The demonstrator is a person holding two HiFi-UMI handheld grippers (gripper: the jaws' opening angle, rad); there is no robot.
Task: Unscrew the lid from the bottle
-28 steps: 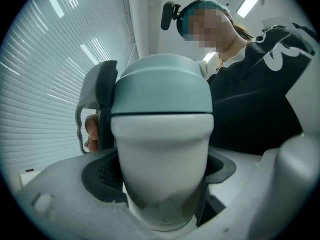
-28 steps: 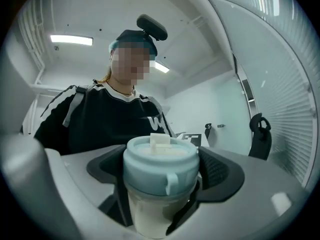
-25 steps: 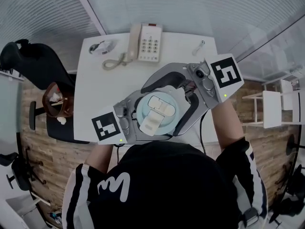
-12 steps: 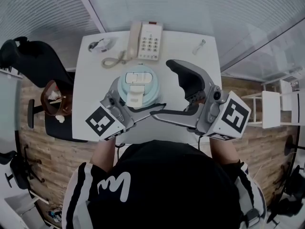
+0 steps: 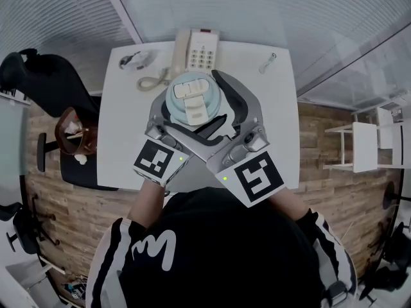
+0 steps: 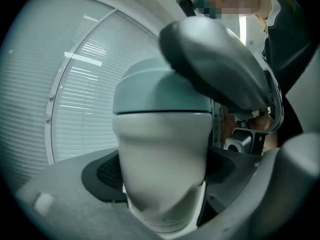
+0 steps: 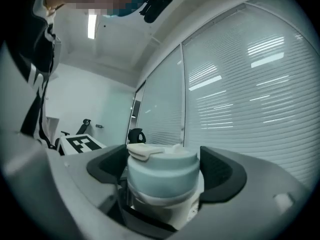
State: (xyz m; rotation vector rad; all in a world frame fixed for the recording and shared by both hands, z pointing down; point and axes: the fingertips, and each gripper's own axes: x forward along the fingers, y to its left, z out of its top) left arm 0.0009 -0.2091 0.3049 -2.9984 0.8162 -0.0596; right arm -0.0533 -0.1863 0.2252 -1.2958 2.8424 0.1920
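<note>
A white bottle with a pale blue-green lid and a cream flip cap is held upright over the white table. My left gripper is shut on the bottle's body, which fills the gap between its jaws. My right gripper is shut on the lid, its dark pads touching both sides. In the head view the two grippers cross below the bottle. One right-gripper jaw covers part of the lid in the left gripper view.
A beige telephone with a coiled cord lies just beyond the bottle. A small clear packet and a small item rest near the far edge. A black chair with a brown bag stands left of the table.
The right gripper left the lid, swung wide to the right, and has closed on it again from a crossed position. The bottle has moved away from me toward the telephone.
</note>
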